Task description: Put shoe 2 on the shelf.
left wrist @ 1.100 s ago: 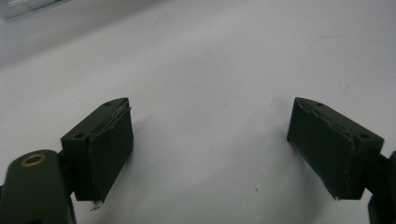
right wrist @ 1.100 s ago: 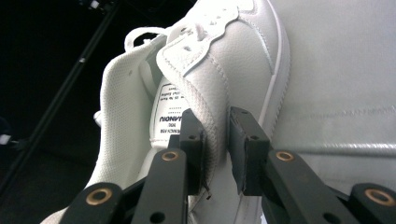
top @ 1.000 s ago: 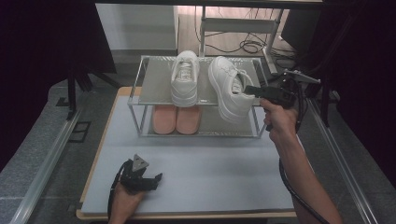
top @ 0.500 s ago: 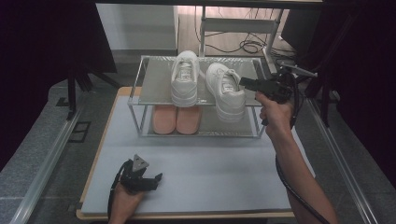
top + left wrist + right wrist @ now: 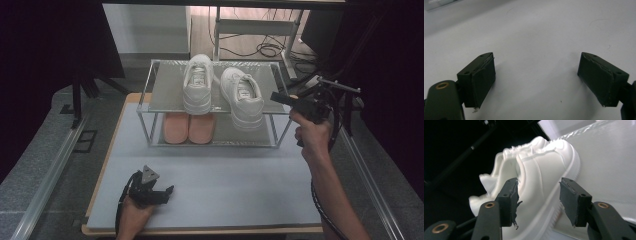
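Two white sneakers stand on the top shelf of a metal rack (image 5: 165,92): the left one (image 5: 197,85) and the right one (image 5: 243,97). My right gripper (image 5: 276,98) hovers just right of the right sneaker, level with it. Its jaws have just been opening and stand open; the sneaker (image 5: 536,162) lies beyond the right gripper (image 5: 539,187), not between its pads. My left gripper (image 5: 167,192) rests on the mat at the front left. In the left gripper view, the left gripper (image 5: 536,67) is open over bare mat.
A pair of pink shoes (image 5: 189,127) sits on the rack's lower shelf. The pale mat (image 5: 240,180) covers the table in front of the rack. Dark curtains and a stand frame the sides; cables lie on the floor behind.
My right gripper let go of the right white sneaker, opened, and drew back to the right. The sneaker stays on the top shelf. The left gripper has not moved.
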`<act>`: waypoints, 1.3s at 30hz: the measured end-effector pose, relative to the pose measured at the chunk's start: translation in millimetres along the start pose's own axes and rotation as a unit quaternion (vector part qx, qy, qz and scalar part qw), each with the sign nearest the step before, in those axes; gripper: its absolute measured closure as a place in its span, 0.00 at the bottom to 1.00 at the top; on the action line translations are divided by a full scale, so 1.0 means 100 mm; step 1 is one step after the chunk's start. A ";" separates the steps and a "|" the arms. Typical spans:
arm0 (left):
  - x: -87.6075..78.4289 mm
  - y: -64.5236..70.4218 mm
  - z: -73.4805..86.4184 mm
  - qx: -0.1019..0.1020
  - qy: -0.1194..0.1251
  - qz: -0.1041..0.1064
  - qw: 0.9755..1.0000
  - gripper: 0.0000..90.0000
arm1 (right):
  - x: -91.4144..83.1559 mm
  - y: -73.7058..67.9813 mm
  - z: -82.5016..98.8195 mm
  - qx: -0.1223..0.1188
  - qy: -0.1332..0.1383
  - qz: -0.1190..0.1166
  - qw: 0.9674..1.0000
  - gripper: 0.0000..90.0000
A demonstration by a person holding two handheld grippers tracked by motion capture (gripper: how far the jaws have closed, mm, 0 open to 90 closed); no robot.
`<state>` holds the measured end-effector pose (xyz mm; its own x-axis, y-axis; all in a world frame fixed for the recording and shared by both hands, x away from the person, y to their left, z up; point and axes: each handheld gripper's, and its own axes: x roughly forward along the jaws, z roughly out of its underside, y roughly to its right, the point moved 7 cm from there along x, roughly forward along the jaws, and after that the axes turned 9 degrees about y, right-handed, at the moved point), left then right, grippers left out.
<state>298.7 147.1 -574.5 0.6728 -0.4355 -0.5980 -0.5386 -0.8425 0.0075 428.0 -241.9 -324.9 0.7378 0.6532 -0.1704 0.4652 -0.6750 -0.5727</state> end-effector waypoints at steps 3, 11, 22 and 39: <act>0.00 0.00 0.00 -0.001 0.000 0.000 1.000 0.16 | -0.08 0.00 0.09 -0.016 0.003 -0.004 1.000 0.60; 0.00 0.00 0.00 -0.001 0.000 0.000 1.000 0.16 | -0.21 -0.03 0.42 -0.023 -0.005 -0.043 0.999 0.79; 0.00 0.00 0.00 -0.001 0.000 0.000 1.000 0.16 | -0.19 -0.12 0.77 -0.049 -0.030 -0.056 0.997 1.00; 0.00 0.00 0.00 0.000 0.001 -0.001 1.000 0.16 | 0.01 -0.21 0.85 -0.058 -0.025 -0.058 0.996 1.00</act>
<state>298.9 147.1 -574.5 0.6746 -0.4341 -0.5970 -0.5375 -0.8433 0.0059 377.9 -198.0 -381.5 0.6513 0.7440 -0.1496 0.6020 -0.6265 -0.4951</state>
